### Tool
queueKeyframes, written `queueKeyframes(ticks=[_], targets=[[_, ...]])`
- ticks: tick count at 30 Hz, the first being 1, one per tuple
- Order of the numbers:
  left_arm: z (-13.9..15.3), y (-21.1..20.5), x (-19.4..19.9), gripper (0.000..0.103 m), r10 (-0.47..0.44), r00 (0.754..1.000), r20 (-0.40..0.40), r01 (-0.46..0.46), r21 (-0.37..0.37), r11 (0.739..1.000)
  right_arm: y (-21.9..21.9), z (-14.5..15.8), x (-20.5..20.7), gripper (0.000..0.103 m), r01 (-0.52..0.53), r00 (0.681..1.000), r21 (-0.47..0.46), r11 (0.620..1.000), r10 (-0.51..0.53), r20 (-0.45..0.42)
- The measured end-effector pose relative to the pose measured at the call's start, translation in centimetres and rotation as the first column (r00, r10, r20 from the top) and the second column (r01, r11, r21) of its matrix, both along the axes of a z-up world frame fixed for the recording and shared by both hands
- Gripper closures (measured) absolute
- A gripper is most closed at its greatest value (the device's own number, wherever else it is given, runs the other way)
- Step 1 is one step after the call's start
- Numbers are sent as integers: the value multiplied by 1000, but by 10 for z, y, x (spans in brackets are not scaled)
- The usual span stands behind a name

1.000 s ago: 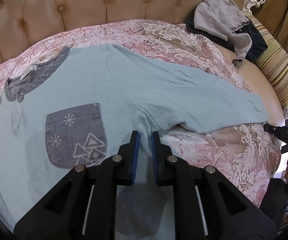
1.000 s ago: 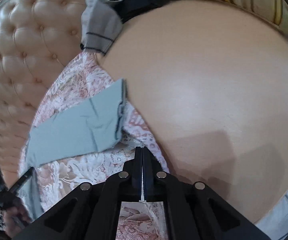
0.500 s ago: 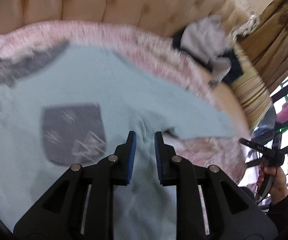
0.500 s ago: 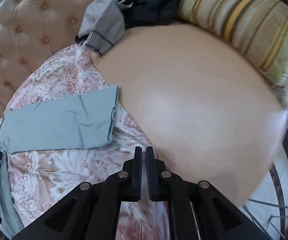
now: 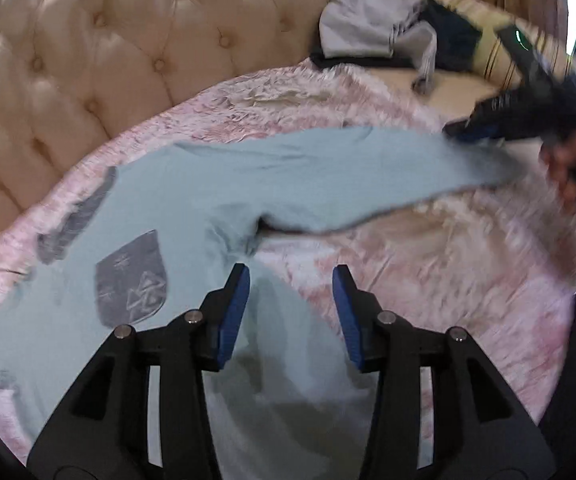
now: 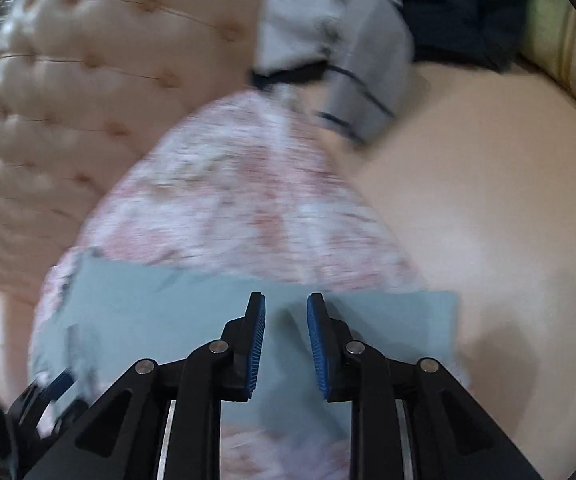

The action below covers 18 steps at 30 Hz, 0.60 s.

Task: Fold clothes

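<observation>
Right wrist view: right gripper (image 6: 286,338), jaws just opening and empty, is hovering over the shirt (image 5: 247,184) sleeve lying crosswise at lower centre; left gripper (image 5: 292,312), also opening, is hanging beside the armpit.

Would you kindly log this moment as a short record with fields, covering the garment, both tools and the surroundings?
garment: light blue shirt spread on the pink floral bedspread, sleeve stretched sideways
left tool: open, just been opening, above the shirt's side under the armpit, gripping nothing
right tool: open, just been opening, over the sleeve end, pads not pressing
other clothes: grey garment heaped near the tufted headboard
</observation>
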<state>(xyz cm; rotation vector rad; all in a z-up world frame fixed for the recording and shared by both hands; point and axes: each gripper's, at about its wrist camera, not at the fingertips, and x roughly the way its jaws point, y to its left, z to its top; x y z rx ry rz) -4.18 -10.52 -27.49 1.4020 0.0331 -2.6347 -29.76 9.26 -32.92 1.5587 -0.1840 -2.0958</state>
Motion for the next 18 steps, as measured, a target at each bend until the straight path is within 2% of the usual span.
queueKeyframes(ticks=[1,3,4,6,7,8,13,18], targets=[[-1,-3,3,56,6,1000,-2,-6,36,999,5,-3,-4,80,16,1000,8,1000,-16,2],[-2,-10,9,55,20,1000,-5,-19,110,994,24,9,-6,80,60,998,-36,998,-61,-9],[-3,-12,10,54,26,1000,2,-27,120,992,33,16,-6,79,81,996,-55,995,-82,-18],[-6,-15,12,54,36,999,11,-37,130,991,52,31,-6,61,112,992,-67,992,-116,-59],[-8,-17,11,54,36,999,13,-37,134,990,55,34,-6,43,104,992,-47,993,-107,-72],[-9,-15,12,54,39,999,12,-40,134,990,56,33,-6,40,72,995,-24,997,-74,-72],[-12,-12,12,53,47,999,5,-47,135,990,54,30,4,45,-54,994,91,994,63,-95],[-12,-12,12,51,43,999,5,-44,137,990,34,23,19,56,-164,971,207,964,195,-138]])
